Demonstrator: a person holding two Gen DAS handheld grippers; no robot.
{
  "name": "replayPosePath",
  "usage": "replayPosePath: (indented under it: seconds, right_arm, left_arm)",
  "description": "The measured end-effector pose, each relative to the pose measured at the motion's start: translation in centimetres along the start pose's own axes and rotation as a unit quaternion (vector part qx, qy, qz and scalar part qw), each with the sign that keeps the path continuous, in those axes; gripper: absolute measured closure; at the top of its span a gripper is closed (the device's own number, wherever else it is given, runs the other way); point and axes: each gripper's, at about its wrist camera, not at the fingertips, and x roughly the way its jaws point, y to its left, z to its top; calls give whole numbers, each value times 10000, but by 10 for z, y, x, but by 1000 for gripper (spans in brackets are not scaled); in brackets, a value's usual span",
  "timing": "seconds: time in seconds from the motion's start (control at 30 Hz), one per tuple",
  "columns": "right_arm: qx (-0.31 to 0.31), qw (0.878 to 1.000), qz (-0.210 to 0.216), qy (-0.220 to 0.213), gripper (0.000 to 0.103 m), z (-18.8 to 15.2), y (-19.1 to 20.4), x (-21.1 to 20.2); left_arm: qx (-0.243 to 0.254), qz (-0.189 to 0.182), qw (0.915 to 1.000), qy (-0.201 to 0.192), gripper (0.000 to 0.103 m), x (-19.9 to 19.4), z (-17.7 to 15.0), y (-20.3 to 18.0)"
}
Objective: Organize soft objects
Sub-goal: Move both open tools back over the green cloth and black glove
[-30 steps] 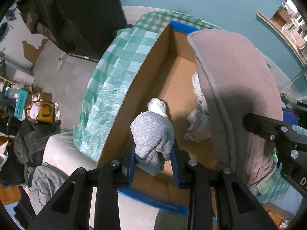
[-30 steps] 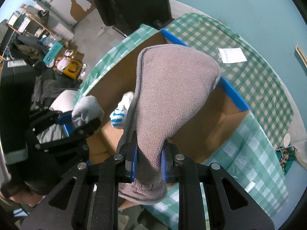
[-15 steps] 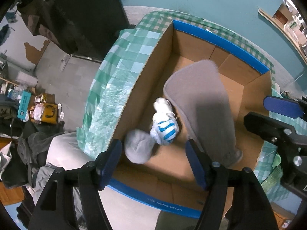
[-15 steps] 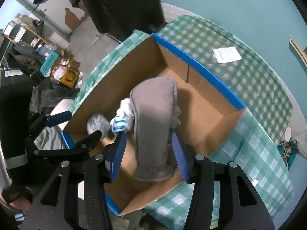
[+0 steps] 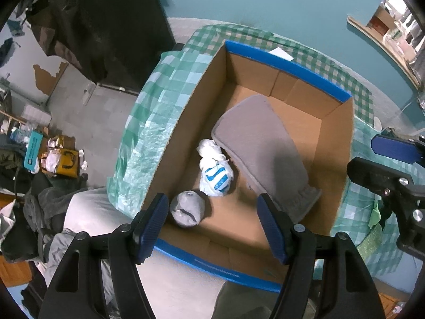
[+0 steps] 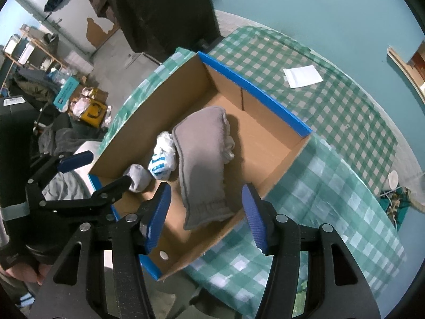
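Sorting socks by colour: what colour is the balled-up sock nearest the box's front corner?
Light grey; the balled-up sock shows best in the left wrist view.

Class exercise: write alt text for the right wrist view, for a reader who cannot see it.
An open cardboard box on a green checked tablecloth holds a grey fleece mitt, a white-and-blue bundle and a grey sock ball. The right gripper hovers open above it, empty.

Both the left gripper (image 5: pixel 213 220) and the right gripper (image 6: pixel 206 214) have matte black angular arms with silver screw heads and ribbed blue fingers (image 6: pixel 158 216), while the person's left hand (image 6: pixel 18 268) wears a dark sleeve with a grey band.
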Motion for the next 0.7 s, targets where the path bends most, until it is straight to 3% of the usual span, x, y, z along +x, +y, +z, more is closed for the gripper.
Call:
replayPosePath:
  seconds: [0.3,0.7]
  right_arm:
    - [168,9995,-190,-163,40,-20,-15,-23]
    - [647,9973,-320,-161,40,-65,-51,-44]
  left_arm:
    - [203,-74,9996,-159,32,-17,-3,-22]
    - [812,-184,9964,-178,32,-26,-16,-68]
